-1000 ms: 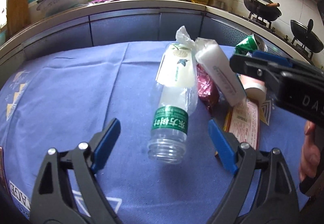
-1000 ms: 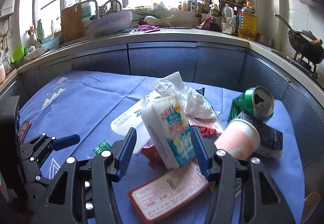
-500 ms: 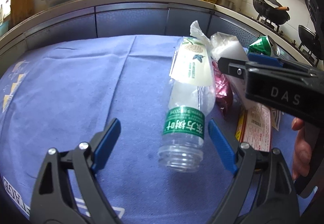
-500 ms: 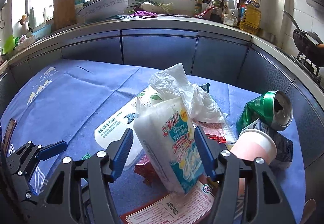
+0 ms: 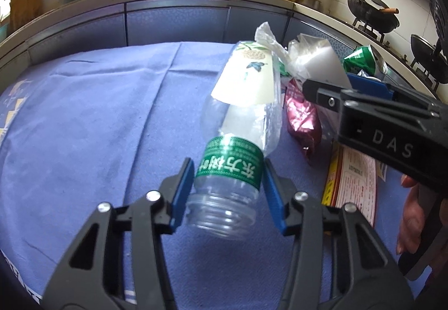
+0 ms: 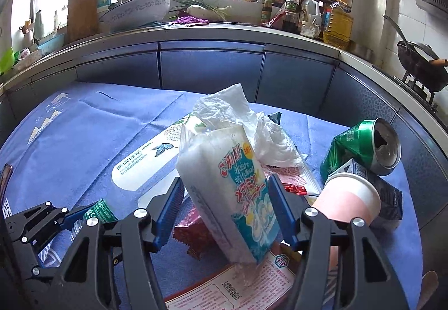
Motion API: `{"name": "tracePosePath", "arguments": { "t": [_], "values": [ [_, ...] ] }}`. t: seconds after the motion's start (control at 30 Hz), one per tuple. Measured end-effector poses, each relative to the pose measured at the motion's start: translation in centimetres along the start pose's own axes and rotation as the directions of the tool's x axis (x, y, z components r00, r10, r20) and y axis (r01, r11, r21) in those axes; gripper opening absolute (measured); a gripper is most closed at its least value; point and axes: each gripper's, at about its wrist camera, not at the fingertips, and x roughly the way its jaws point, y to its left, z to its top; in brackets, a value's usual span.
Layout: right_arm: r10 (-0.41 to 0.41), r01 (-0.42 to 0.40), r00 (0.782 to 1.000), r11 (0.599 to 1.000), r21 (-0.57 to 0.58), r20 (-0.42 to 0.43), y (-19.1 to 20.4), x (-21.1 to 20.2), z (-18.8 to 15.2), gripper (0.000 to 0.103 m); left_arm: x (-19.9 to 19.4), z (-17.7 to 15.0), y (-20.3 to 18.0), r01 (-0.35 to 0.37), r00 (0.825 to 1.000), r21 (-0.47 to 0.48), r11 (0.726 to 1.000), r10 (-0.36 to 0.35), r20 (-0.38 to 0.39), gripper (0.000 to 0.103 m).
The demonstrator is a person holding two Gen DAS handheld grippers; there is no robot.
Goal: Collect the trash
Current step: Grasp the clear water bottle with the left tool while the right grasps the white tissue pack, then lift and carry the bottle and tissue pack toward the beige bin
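A clear plastic bottle (image 5: pixel 232 167) with a green label lies on the blue cloth (image 5: pixel 98 114), its open mouth toward me. My left gripper (image 5: pixel 228 195) is closing on it, and both blue pads touch the labelled end. The right wrist view shows that green label (image 6: pixel 99 212) at the lower left, beside the left gripper (image 6: pixel 67 214). My right gripper (image 6: pixel 225 206) is shut on a white packet (image 6: pixel 238 175) with teal and red print, held tilted above the litter. In the left wrist view the packet (image 5: pixel 319 63) sticks up past the right gripper (image 5: pixel 336 84).
Litter is piled right of the bottle: crumpled tissue (image 6: pixel 246 125), a flat white bag with a butterfly (image 6: pixel 145 161), a red wrapper (image 5: pixel 302 116), a printed leaflet (image 5: pixel 355 186), a pink paper cup (image 6: pixel 347 198), a dented green can (image 6: pixel 361 147), a dark carton (image 6: pixel 389 198). Blue cabinets stand behind.
The left jaws have come together from wide open onto the bottle's labelled end. The right gripper still holds the packet and has sunk a little toward the pile.
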Motion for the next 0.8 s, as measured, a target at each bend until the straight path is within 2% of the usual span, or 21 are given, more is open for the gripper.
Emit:
{"name": "tracePosePath", "arguments": {
  "t": [0.03, 0.1, 0.27, 0.6, 0.8],
  "values": [
    [0.004, -0.004, 1.000, 1.000, 0.004, 0.002, -0.1, 0.0, -0.1, 0.056, -0.1, -0.1, 0.2, 0.002, 1.000, -0.008, 1.000, -0.002, 0.003, 0.047],
    [0.010, -0.010, 1.000, 1.000, 0.009, 0.002, -0.1, 0.0, -0.2, 0.047, -0.2, -0.2, 0.5, 0.009, 1.000, -0.023, 1.000, -0.009, 0.013, 0.046],
    [0.002, -0.002, 0.999, 1.000, 0.016, 0.034, -0.2, -0.8, -0.4, 0.041, -0.3, -0.3, 0.9, 0.020, 1.000, -0.045, 0.999, -0.019, 0.015, 0.043],
    [0.024, -0.033, 0.994, 0.995, 0.089, 0.106, -0.9, -3.6, -1.0, 0.032, -0.1, -0.4, 1.5, 0.014, 1.000, -0.066, 0.998, -0.013, 0.004, 0.040],
    [0.071, -0.098, 0.985, 0.979, 0.178, 0.156, -1.9, -6.4, -1.5, 0.031, -0.1, -0.4, 1.6, 0.015, 1.000, -0.073, 0.997, -0.015, 0.000, 0.040]
  ]
}}
